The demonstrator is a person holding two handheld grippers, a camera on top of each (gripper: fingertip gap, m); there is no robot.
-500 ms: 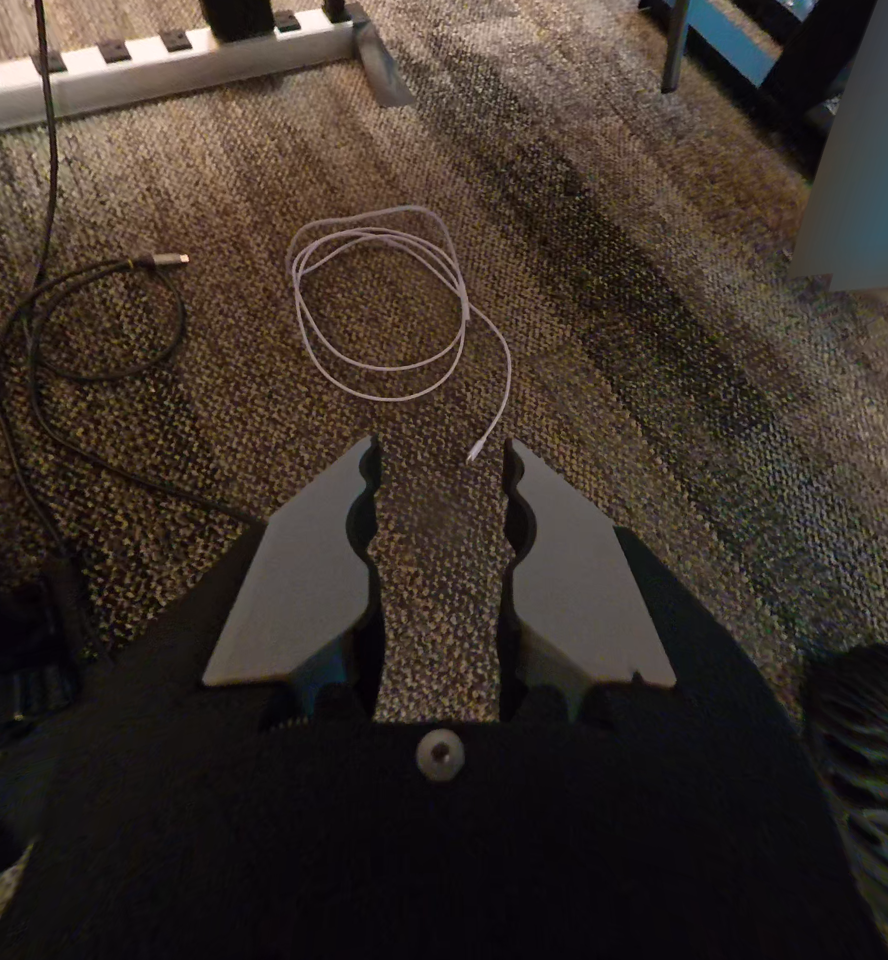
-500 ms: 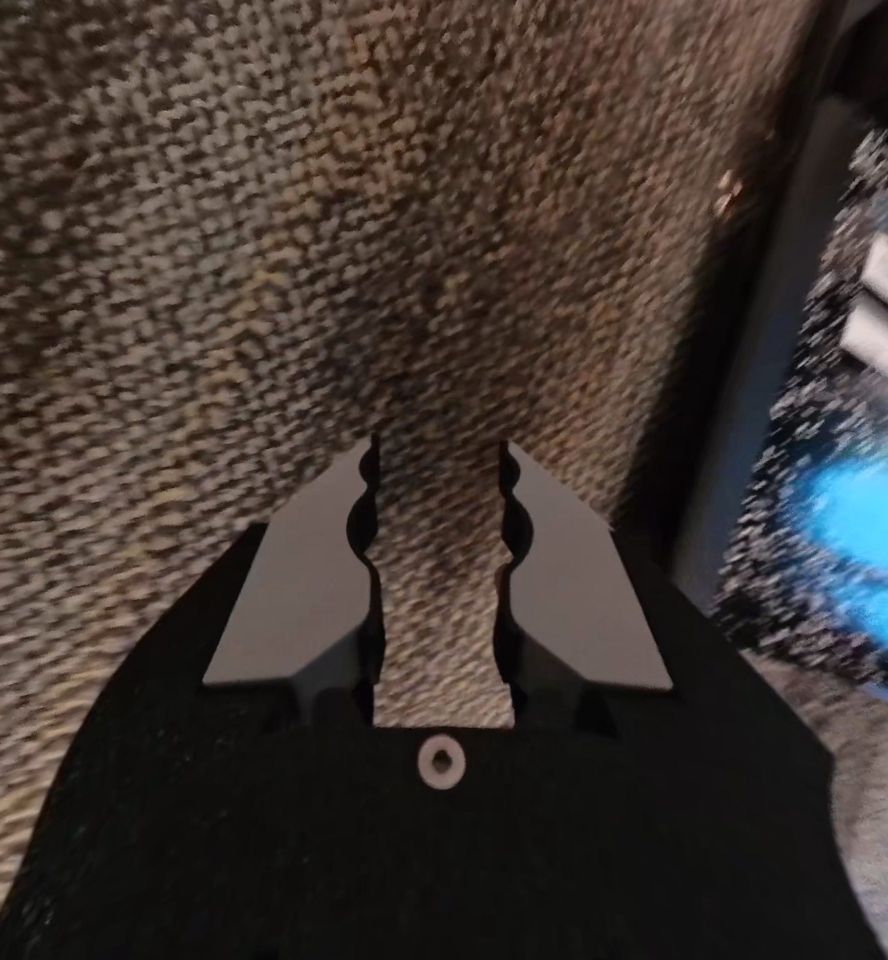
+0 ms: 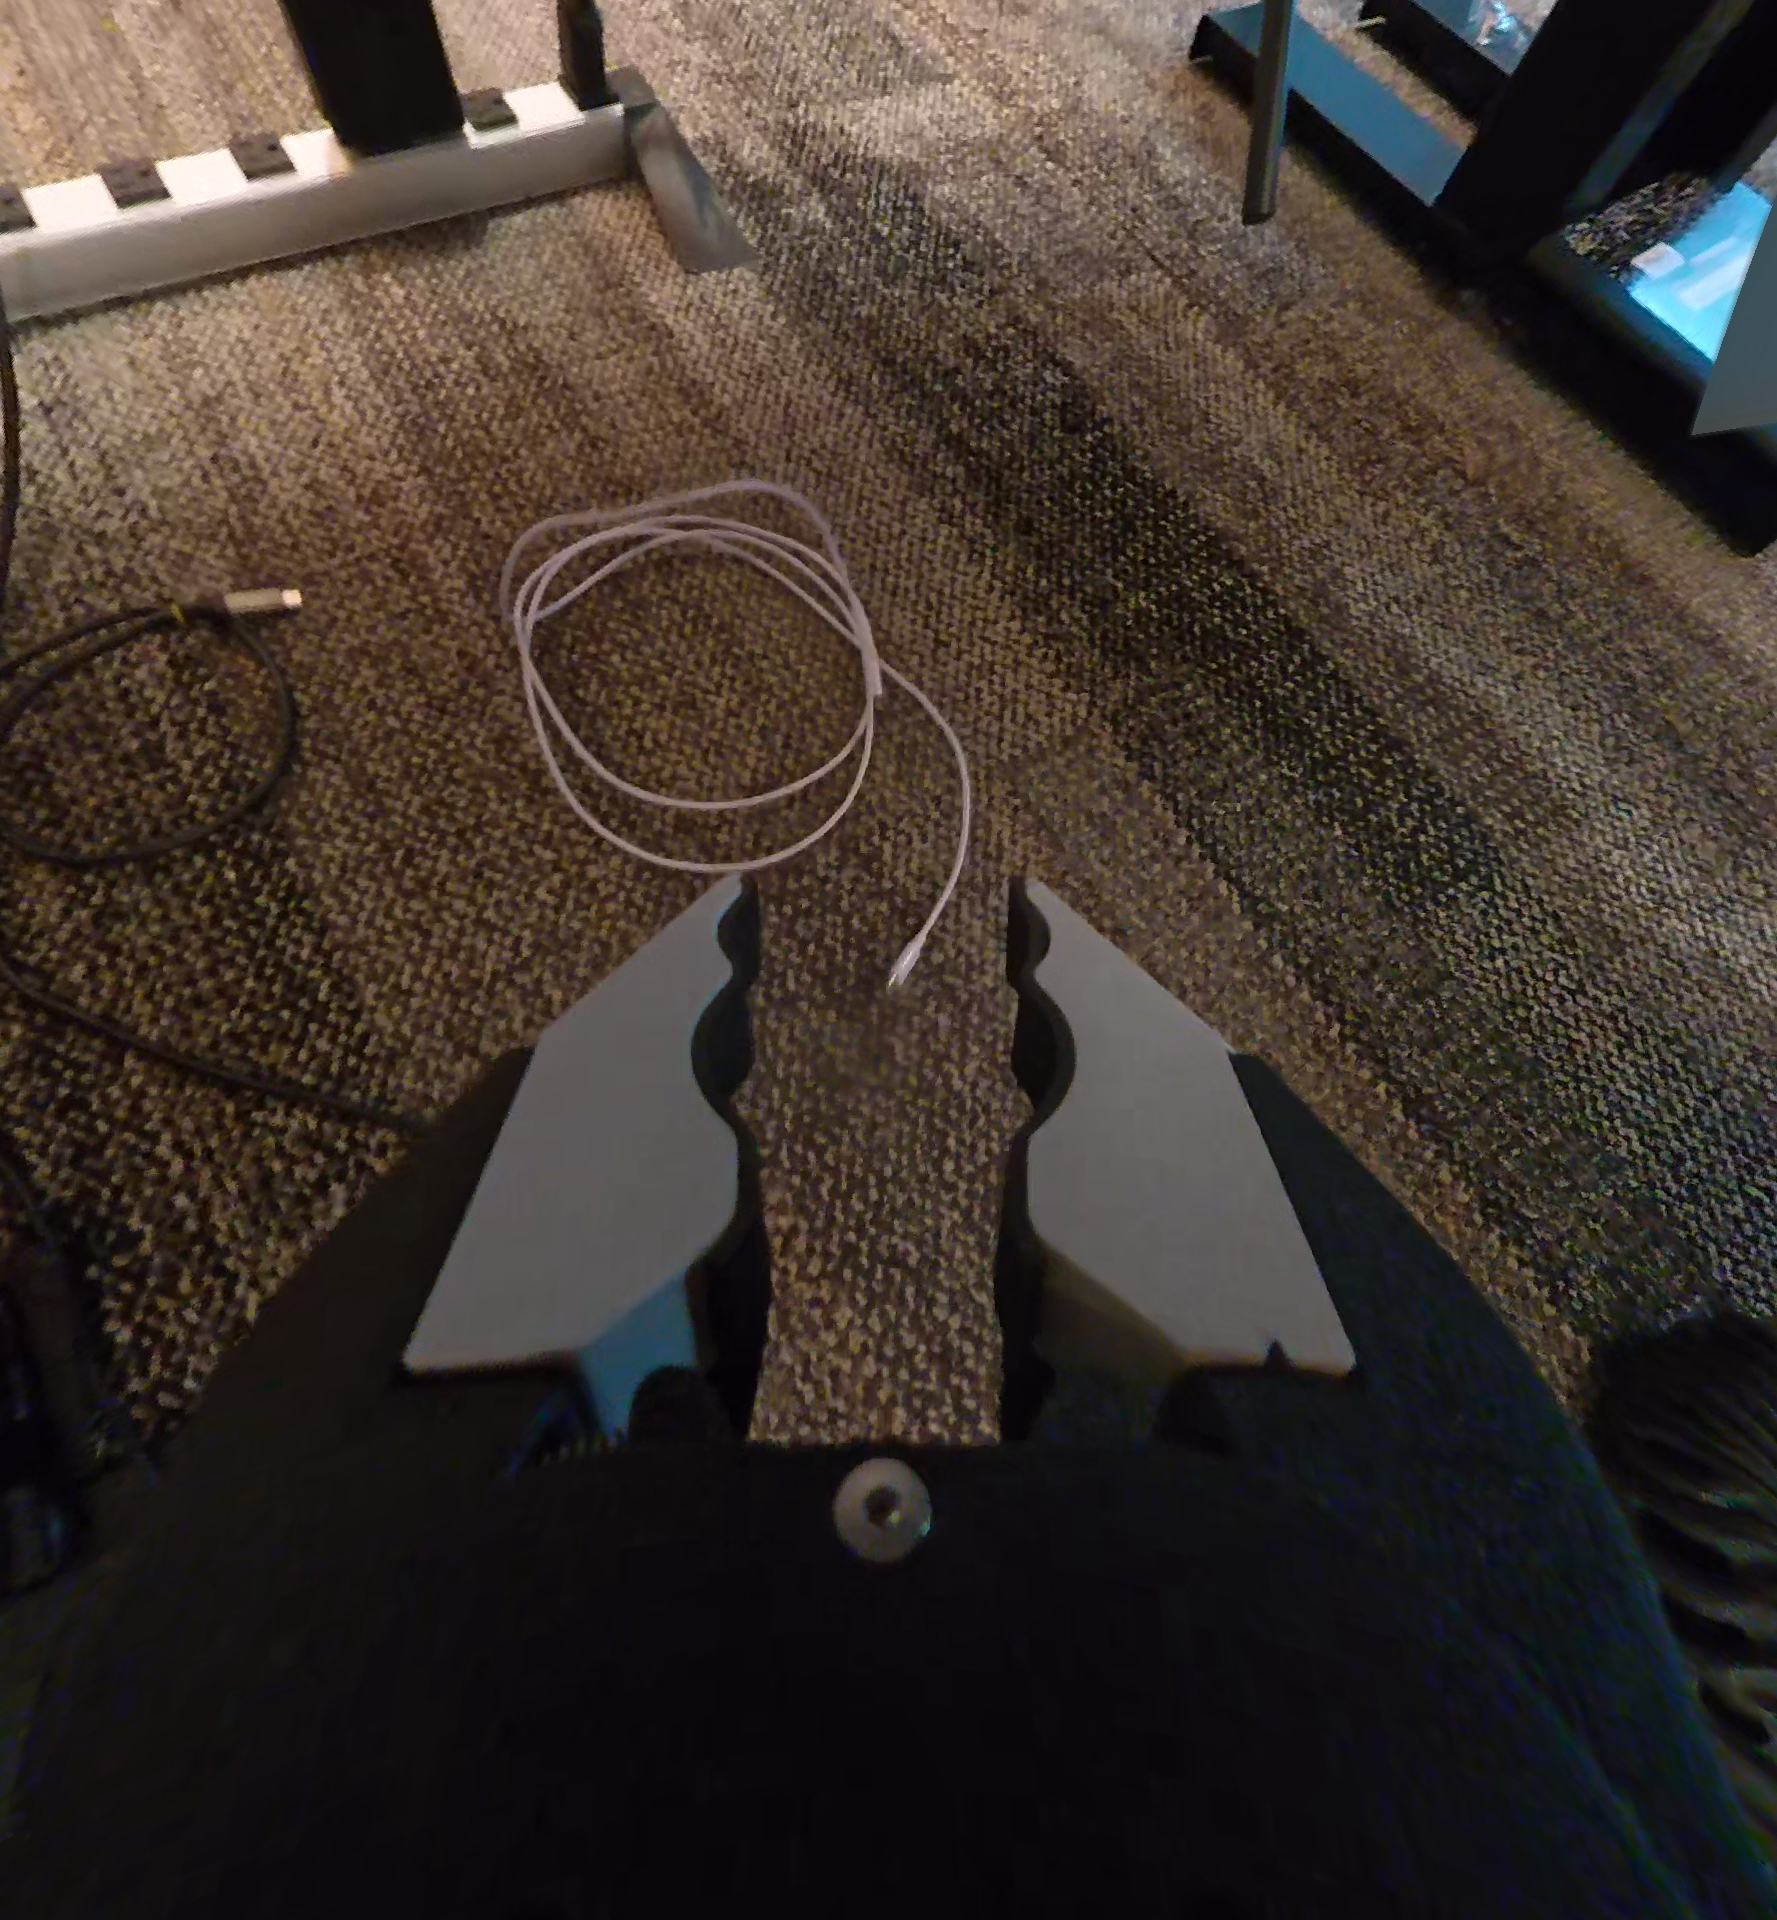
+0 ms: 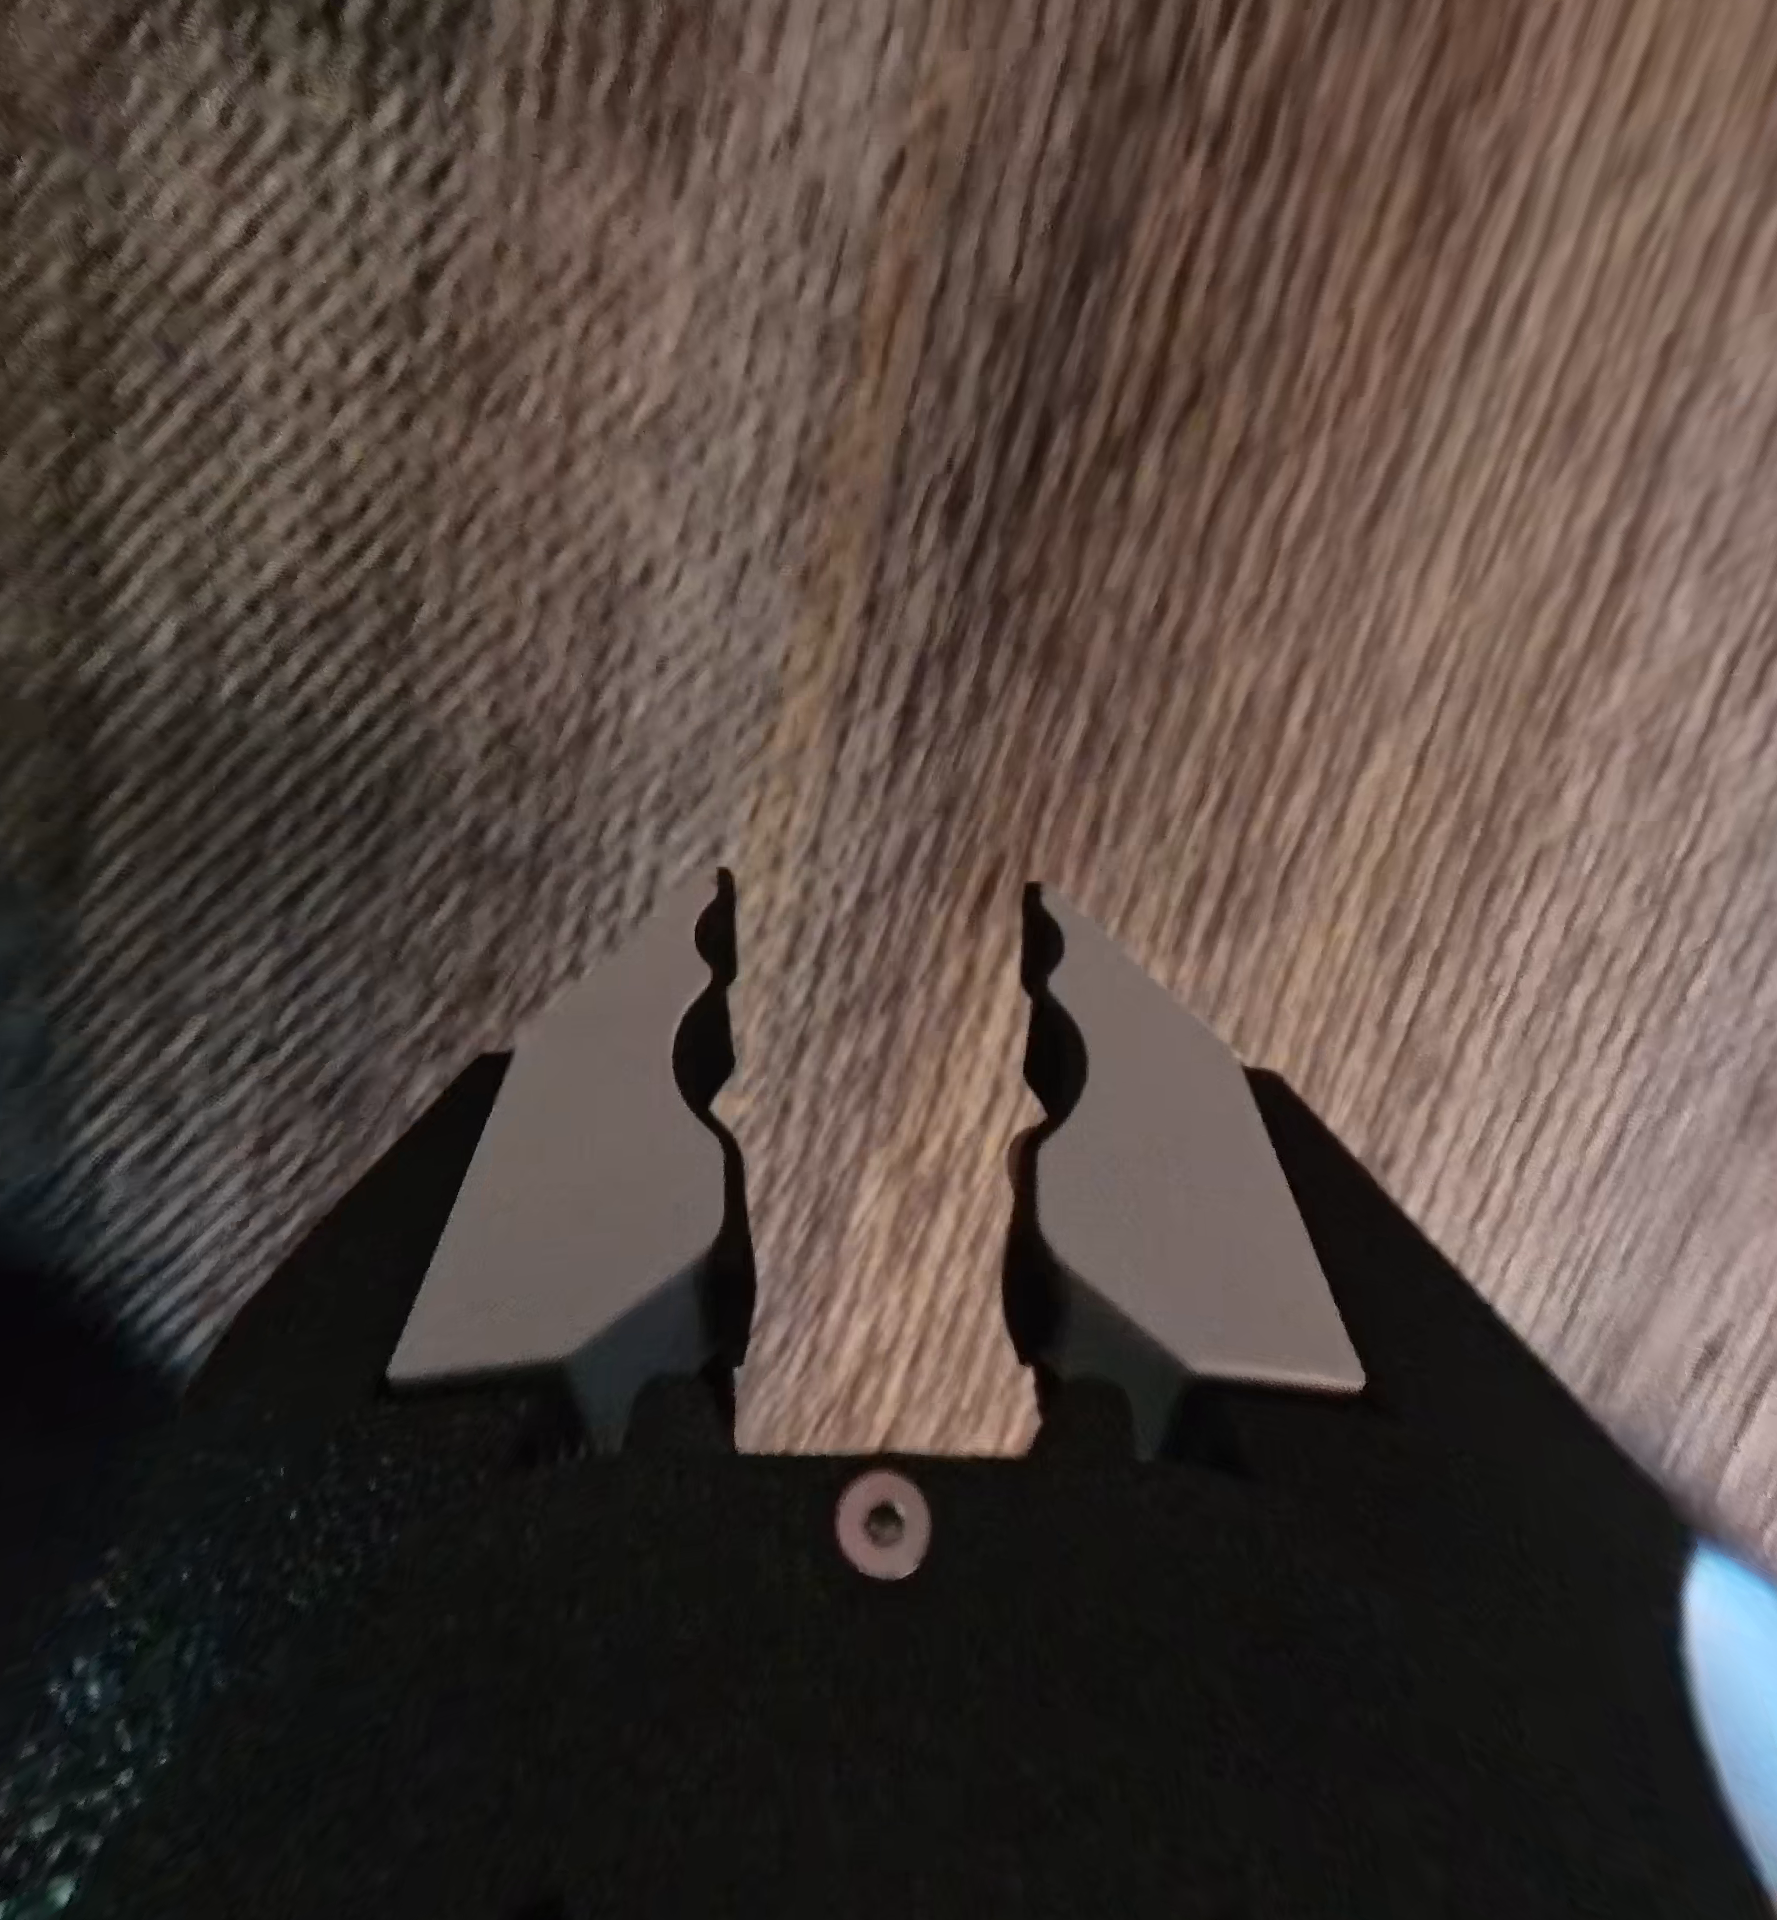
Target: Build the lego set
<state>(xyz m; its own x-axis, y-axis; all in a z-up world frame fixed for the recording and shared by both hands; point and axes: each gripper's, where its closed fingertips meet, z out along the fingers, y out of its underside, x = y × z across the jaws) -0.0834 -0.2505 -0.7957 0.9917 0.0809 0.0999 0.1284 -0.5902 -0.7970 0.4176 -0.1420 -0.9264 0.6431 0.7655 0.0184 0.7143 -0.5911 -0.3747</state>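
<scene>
Two cables (image 3: 697, 686) coiled on speckled carpet (image 3: 1227, 831), power strip (image 3: 271, 197) behind

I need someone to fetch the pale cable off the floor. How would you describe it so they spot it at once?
On the speckled brown carpet, look in front of the long silver power strip. The thin white cable lies there in a loose round coil, one plug end trailing out. The black cable beside it is dark and thicker.
</scene>
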